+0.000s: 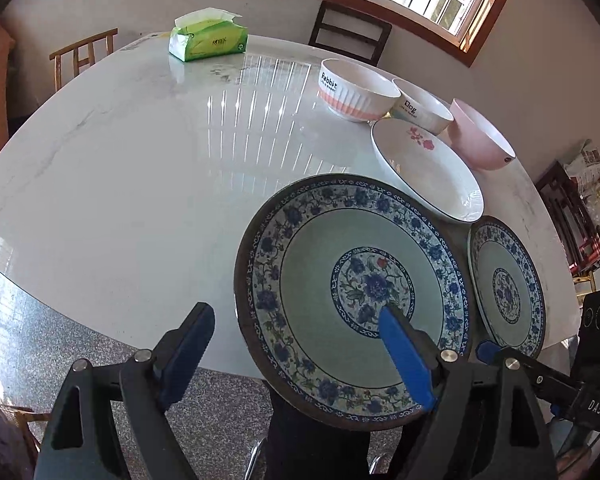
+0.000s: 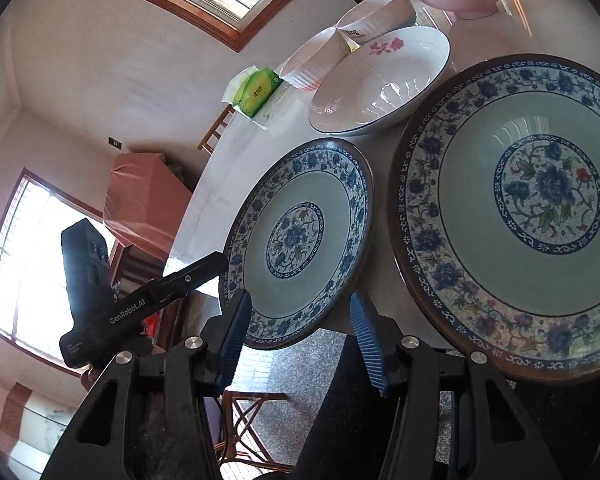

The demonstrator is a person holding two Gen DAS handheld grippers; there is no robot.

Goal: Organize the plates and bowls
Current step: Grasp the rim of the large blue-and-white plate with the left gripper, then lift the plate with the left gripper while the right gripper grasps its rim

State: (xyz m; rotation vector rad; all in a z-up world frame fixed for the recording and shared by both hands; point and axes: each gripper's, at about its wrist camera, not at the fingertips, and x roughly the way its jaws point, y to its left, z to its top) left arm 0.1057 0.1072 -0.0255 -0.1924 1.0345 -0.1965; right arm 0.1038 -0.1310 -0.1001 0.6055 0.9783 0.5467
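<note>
A: Both tools hang half-open, empty. Right tool straddles the near rim of the patterned plate, which overhangs the counter edge at six o'clock.

B: Clip that rim and it tips off; left tool is no help.

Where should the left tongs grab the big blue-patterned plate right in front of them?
Pinch the blue plate at its near rim, coming in from the front edge of the table. That rim juts past the edge over the floor, so one finger can likely slide under and one over. The rest lies flat on the table. The left tongs are open.
</note>
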